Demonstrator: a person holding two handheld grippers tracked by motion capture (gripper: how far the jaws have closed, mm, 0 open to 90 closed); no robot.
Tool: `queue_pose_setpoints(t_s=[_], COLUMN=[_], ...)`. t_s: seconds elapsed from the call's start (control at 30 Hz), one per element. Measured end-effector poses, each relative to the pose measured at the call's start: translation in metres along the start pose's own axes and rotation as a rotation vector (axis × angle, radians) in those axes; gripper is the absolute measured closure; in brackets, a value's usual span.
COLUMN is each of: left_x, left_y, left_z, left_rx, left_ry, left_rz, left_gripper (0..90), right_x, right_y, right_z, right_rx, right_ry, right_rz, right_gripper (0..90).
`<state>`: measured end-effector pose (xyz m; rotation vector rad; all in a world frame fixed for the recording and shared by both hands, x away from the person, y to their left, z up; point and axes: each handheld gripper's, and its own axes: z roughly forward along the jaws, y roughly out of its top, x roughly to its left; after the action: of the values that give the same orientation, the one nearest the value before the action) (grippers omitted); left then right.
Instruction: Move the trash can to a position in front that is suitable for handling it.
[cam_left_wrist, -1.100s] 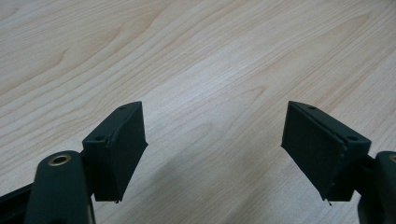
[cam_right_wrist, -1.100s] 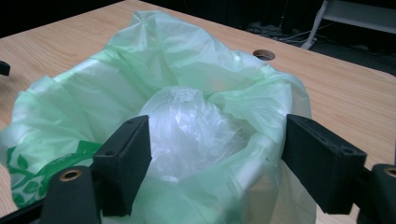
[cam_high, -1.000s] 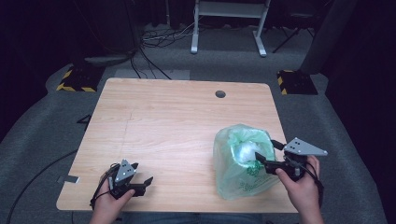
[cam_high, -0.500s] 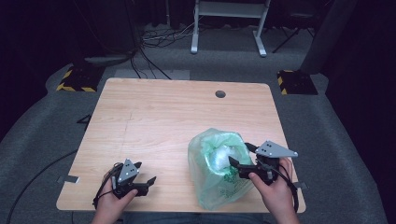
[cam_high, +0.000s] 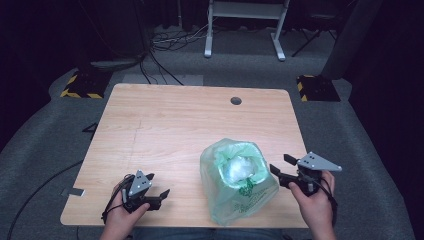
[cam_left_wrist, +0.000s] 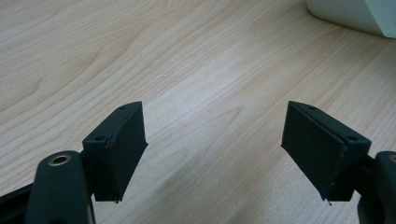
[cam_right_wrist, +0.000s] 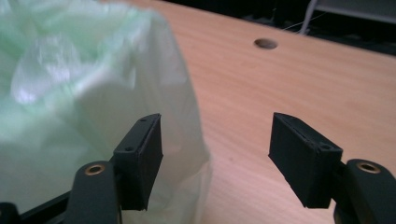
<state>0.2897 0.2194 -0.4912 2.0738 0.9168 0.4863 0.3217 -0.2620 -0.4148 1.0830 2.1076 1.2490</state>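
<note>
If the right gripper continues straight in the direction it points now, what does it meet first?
Probably the green plastic bag. The right gripper is open, nothing between its jaws; the bag lies just ahead at its left jaw, while bare table runs ahead of the right jaw. Depth is unclear, so it might only brush the bag's side.

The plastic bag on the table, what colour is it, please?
Translucent pale green plastic bag, clearest in the high view.

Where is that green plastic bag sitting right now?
In the high view, the green plastic bag stands on the wooden table, near its front edge and right of centre, just left of the right hand-held gripper.
</note>
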Motion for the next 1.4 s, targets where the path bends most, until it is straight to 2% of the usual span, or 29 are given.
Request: queue_pose_setpoints(t_s=[0.13, 0.17, 0.57, 0.77, 1.0, 1.1, 1.2, 1.37, 1.4], left_x=[-0.001, -0.001, -0.004, -0.003, -0.004, -0.004, -0.005, -0.007, -0.009], left_y=[0.0, 0.0, -0.001, -0.001, -0.001, -0.001, 0.0, 0.002, 0.003], left_z=[0.0, 0.0, -0.007, -0.005, -0.005, -0.007, -0.012, -0.023, -0.027], left_rx=[-0.002, -0.002, -0.016, -0.019, -0.017, -0.021, -0.021, -0.031, -0.033], left_ry=[-0.004, -0.002, -0.013, -0.016, -0.017, -0.019, -0.013, -0.013, -0.014], left_rz=[0.002, 0.003, 0.013, 0.0, 0.009, 0.006, 0.009, -0.002, 0.003], left_gripper=[21.8, 21.7, 22.2, 22.5, 22.4, 22.4, 21.9, 21.4, 21.2], right_x=[0.011, 0.014, 0.055, 0.067, 0.067, 0.069, 0.074, 0.072, 0.07], right_y=[-0.011, -0.013, -0.017, -0.01, 0.003, 0.005, 0.004, 0.001, -0.003], right_z=[0.019, 0.022, 0.048, 0.065, 0.081, 0.082, 0.077, 0.064, 0.054], right_rx=[0.031, 0.037, 0.081, 0.078, 0.062, 0.062, 0.059, 0.047, 0.047], right_ry=[0.063, 0.073, 0.17, 0.192, 0.169, 0.171, 0.197, 0.193, 0.187], right_rz=[-0.001, -0.005, -0.038, -0.05, -0.055, -0.053, -0.06, -0.06, -0.065], right_gripper=[35.0, 38.0, 35.2, 34.1, 32.6, 32.6, 31.8, 31.6, 31.2])
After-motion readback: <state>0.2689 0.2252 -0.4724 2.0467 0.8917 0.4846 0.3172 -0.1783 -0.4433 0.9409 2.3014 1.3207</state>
